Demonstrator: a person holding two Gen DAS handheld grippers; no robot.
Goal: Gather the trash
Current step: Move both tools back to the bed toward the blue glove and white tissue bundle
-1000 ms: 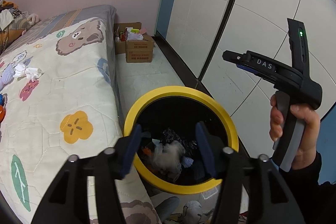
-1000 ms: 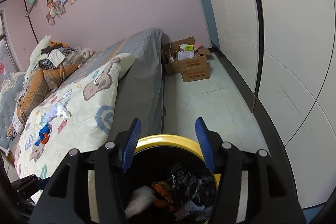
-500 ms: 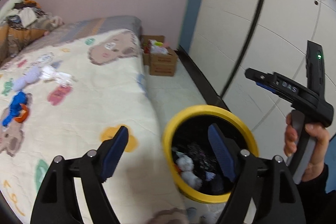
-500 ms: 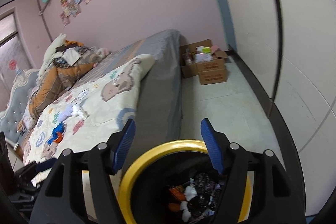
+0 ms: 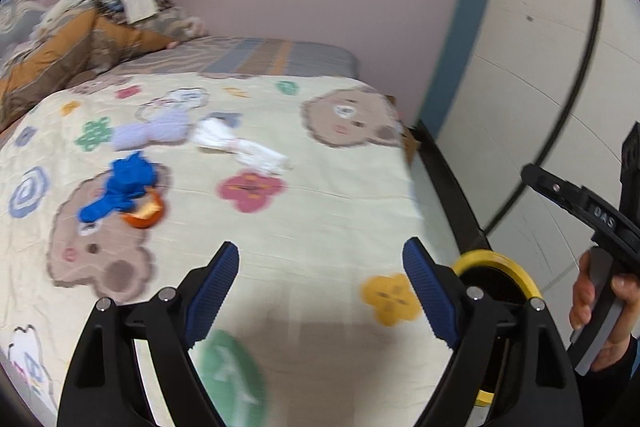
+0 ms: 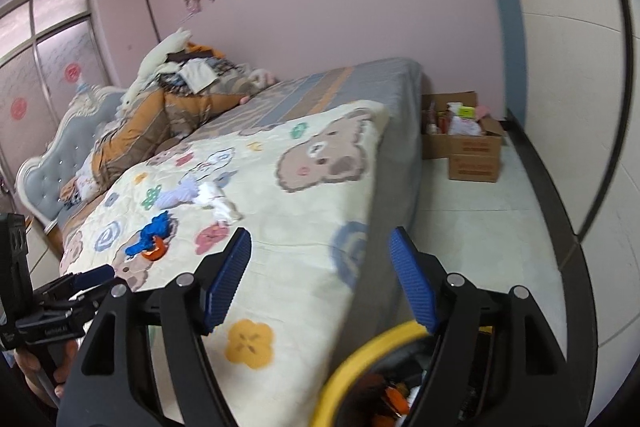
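Trash lies on the cream bear-print blanket [image 5: 320,211]: a blue scrap [image 5: 124,187] beside an orange piece [image 5: 146,213], white crumpled tissue [image 5: 240,145] and a pale lilac wad [image 5: 160,133]. The same pieces show in the right wrist view: the blue scrap [image 6: 154,231] and the white tissue [image 6: 212,197]. The yellow-rimmed black bin [image 5: 498,265] stands on the floor by the bed, with trash inside [image 6: 394,393]. My left gripper [image 5: 320,287] is open and empty over the blanket. My right gripper [image 6: 320,279] is open and empty above the bin's rim [image 6: 360,355].
A heap of clothes and a plush toy [image 6: 176,83] lies at the head of the bed. Open cardboard boxes [image 6: 466,139] sit on the floor by the pink wall. White wardrobe doors [image 6: 580,87] line the right side, leaving a narrow floor aisle.
Both grippers have swung up and left from over the bin toward the bed. The left gripper's jaws have opened wider. A piece dropped into the bin earlier.
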